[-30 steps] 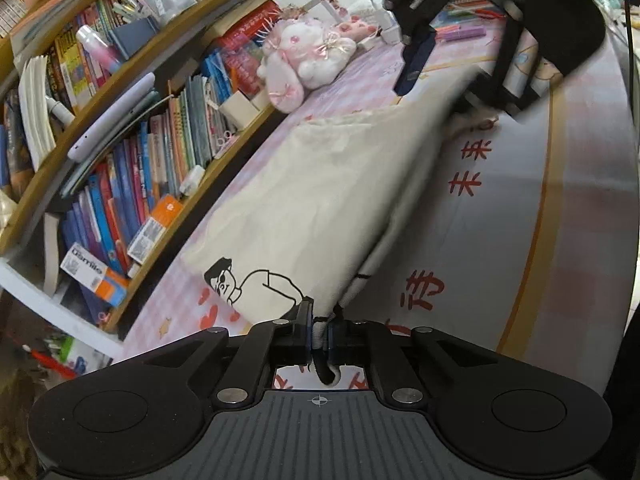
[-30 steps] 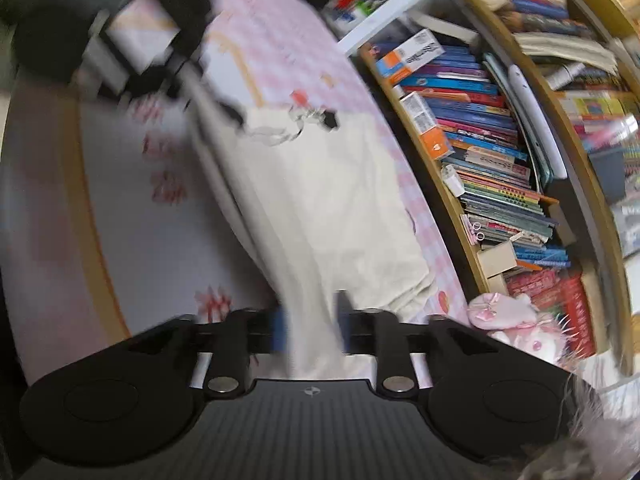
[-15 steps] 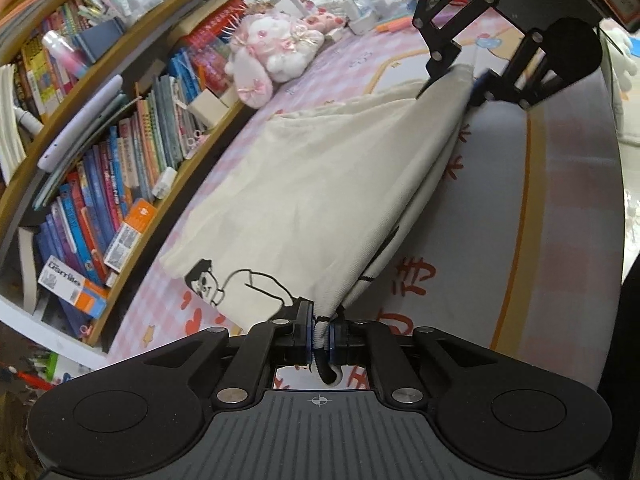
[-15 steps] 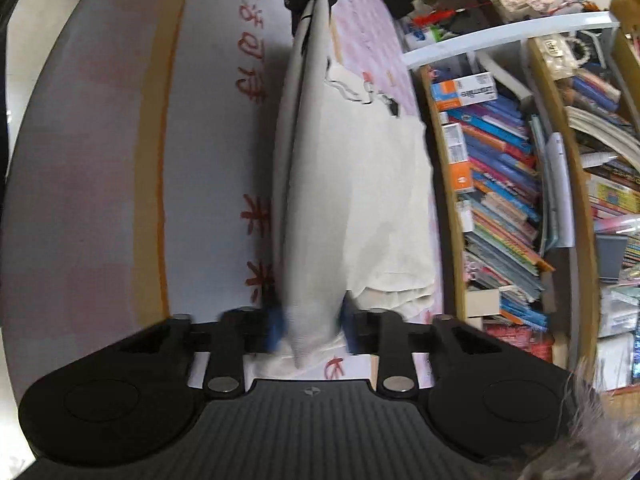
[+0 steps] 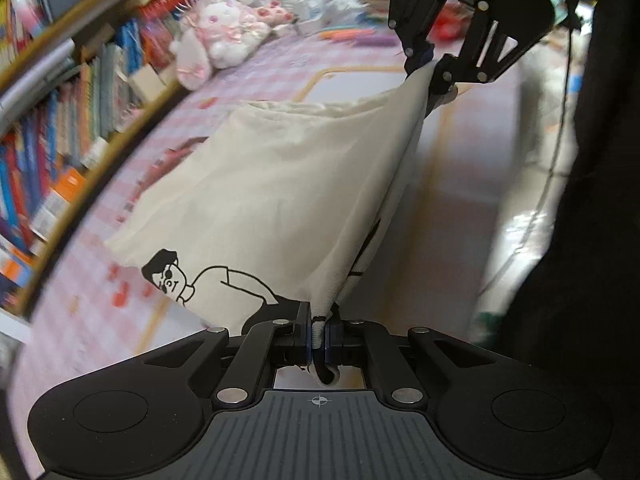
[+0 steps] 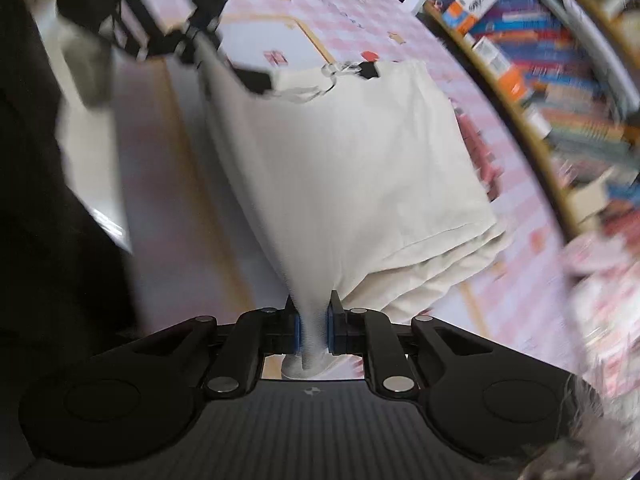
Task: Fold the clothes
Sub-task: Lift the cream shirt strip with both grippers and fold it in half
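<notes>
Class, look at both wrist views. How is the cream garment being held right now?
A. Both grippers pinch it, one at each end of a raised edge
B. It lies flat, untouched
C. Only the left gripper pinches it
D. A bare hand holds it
A: the left gripper and the right gripper are each shut on the cream garment, whose raised edge runs between them.

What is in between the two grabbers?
Only the cream shirt, stretched from the left gripper to the right gripper. The left wrist view shows it best; each gripper pinches one end.
</notes>
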A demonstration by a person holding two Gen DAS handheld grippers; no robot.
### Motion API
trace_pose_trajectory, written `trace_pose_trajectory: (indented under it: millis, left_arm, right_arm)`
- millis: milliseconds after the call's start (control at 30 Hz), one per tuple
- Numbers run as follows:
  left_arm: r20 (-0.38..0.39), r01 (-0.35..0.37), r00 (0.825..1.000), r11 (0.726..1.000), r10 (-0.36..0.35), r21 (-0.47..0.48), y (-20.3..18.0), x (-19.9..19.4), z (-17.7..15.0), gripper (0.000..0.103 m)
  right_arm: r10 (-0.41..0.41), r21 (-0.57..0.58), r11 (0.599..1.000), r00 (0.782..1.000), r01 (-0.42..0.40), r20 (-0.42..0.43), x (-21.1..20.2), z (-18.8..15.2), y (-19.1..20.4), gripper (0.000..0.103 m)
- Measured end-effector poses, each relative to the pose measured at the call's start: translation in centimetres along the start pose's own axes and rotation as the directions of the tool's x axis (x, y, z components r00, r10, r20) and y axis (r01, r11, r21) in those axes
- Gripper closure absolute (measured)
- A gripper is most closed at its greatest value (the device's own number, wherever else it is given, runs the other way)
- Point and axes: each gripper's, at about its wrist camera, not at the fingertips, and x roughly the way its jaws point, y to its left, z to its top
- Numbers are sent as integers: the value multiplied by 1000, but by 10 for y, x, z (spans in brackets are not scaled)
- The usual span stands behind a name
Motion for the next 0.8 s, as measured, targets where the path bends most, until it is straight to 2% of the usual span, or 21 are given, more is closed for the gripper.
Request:
trace_pose_trajectory:
  millis: [133, 200, 267, 367, 567, 800]
  left_arm:
    - [-2, 110, 994, 994, -110, -21, -4, -34, 6, 98]
    - [11, 123, 992, 992, -122, -36, -3, -48, 11, 98]
    - [17, 120, 993, 992, -120, -49, 0, -56, 15, 98]
    - [26, 94, 995, 994, -93, -61, 14, -61, 25, 98]
    - [63, 21, 998, 994, -14, -105, 59, -63, 54, 98]
    - [56, 27, 998, 985, -17, -173, 112, -28, 67, 98]
  right_arm:
    - [170, 90, 981, 985, -170, 4, -34, 2, -7, 92]
    - [227, 107, 968, 974, -227, 10, -49, 4, -9, 92]
    - [248, 114, 962, 968, -249, 23, -59, 8, -13, 92]
    - [240, 132, 961, 969, -245, 49, -71, 14, -26, 92]
    - [154, 173, 969, 981, -173, 121, -83, 34, -67, 92]
    - [116, 217, 965, 983, -146, 144, -68, 52, -127, 92]
